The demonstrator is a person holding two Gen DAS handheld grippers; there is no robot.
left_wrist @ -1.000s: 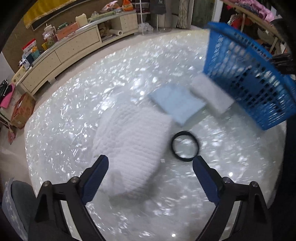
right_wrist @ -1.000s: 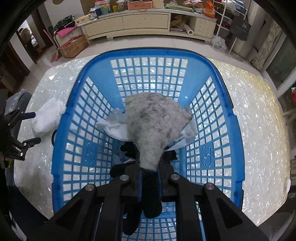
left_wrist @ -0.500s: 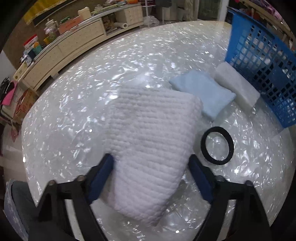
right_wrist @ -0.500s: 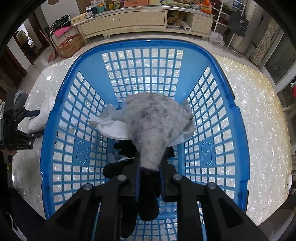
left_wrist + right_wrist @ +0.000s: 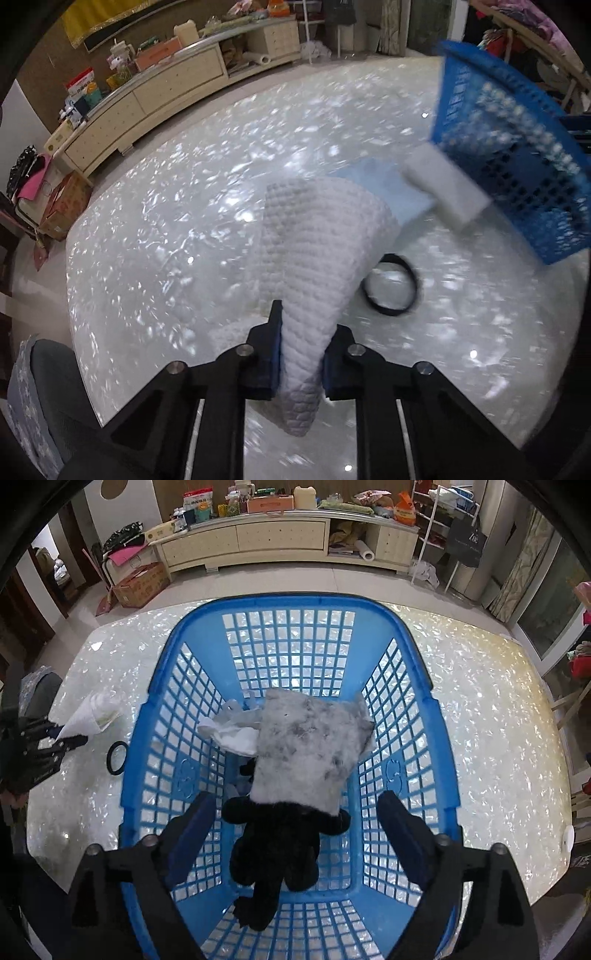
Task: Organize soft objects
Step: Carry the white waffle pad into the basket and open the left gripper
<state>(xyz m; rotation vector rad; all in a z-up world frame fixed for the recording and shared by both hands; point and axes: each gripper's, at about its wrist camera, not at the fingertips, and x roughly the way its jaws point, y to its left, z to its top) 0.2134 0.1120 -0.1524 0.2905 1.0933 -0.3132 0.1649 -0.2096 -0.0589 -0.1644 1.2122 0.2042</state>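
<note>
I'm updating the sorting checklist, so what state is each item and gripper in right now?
left gripper: just closed, shut on the white quilted cloth
white quilted cloth: pinched, partly lifted
right gripper: just opened, holding nothing
grey cloth: released, lying in basket
black plush toy: in basket, under grey cloth
blue basket: upright, partly filled
light blue cloth: folded, on table
white pad: on table beside basket
black ring: flat on table

- The blue basket (image 5: 291,605) stands open at the top, its floor half covered by a grey cloth (image 5: 306,753) and a black plush (image 5: 277,849).
- Beside it, a black ring (image 5: 391,284), blue cloth (image 5: 384,184) and white pad (image 5: 443,188) crowd the bench (image 5: 166,229).
- The bench's left side lies bare.
</note>
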